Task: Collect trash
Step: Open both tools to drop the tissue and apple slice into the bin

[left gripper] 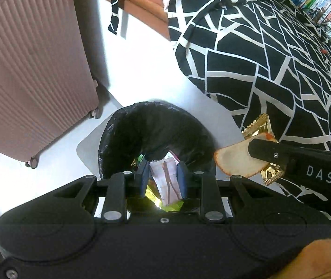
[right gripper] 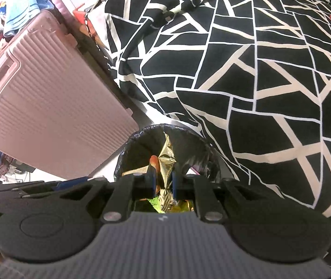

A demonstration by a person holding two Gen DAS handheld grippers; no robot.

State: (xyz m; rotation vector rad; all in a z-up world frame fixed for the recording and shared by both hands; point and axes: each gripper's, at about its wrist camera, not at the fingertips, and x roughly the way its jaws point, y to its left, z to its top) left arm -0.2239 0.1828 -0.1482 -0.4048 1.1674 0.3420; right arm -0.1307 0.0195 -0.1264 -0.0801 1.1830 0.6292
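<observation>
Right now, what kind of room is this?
Most likely a bedroom. A bed with a black-and-white quilt fills much of the view, a pink suitcase stands beside it, and books line a shelf. A bin with a black bag sits on the floor.

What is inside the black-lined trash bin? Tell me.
Inside the bin, only dark liner shows. The left gripper, holding a white wrapper, covers the bottom.

We count one black-lined round trash bin (left gripper: 156, 127), one ribbed pink hard-shell suitcase (left gripper: 33, 69) and one black-and-white patterned bedspread (left gripper: 270, 53). We see two wrappers: one crinkled gold foil wrapper (left gripper: 258, 127), one white paper wrapper (left gripper: 165, 179)
</observation>
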